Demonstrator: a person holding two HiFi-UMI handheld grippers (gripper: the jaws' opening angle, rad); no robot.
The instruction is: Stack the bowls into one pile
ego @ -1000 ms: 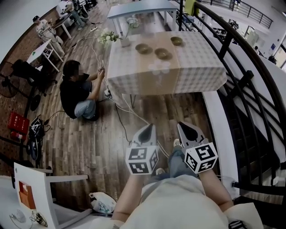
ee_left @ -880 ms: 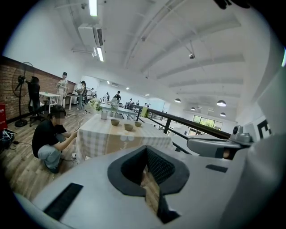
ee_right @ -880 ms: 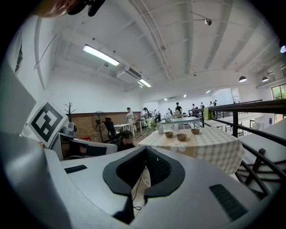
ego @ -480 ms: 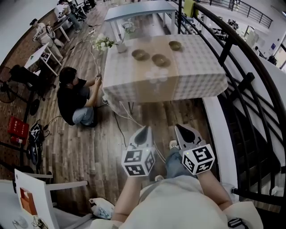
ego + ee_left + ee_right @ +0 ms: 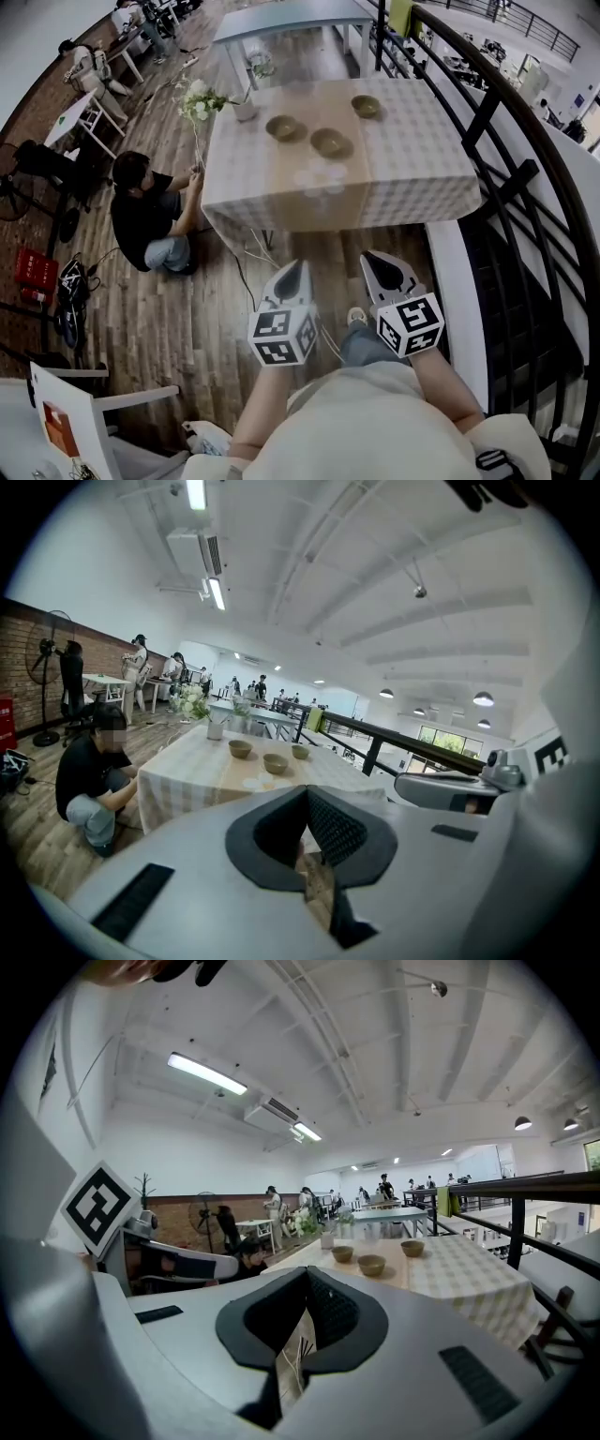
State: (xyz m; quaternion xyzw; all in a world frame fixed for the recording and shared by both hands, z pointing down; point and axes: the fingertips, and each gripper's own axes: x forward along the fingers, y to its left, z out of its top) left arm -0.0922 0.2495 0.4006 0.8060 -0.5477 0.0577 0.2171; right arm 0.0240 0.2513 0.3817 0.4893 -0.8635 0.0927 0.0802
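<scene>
I can read no word, number or brand anywhere; my left tongs (image 5: 292,274) and right tongs (image 5: 385,268) carry only square black-and-white markers (image 5: 279,338).

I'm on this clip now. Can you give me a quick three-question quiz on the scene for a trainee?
1. How many bowls stand on the table?
2. True or false: two of the bowls are already stacked one in the other.
3. What do the left tool and the right tool hold?
A. A bowl each
B. One bowl, in the left tool only
C. Nothing; both sets of jaws are together, short of the table

Key:
1. Three
2. False; each stands apart from the others
3. C
</scene>
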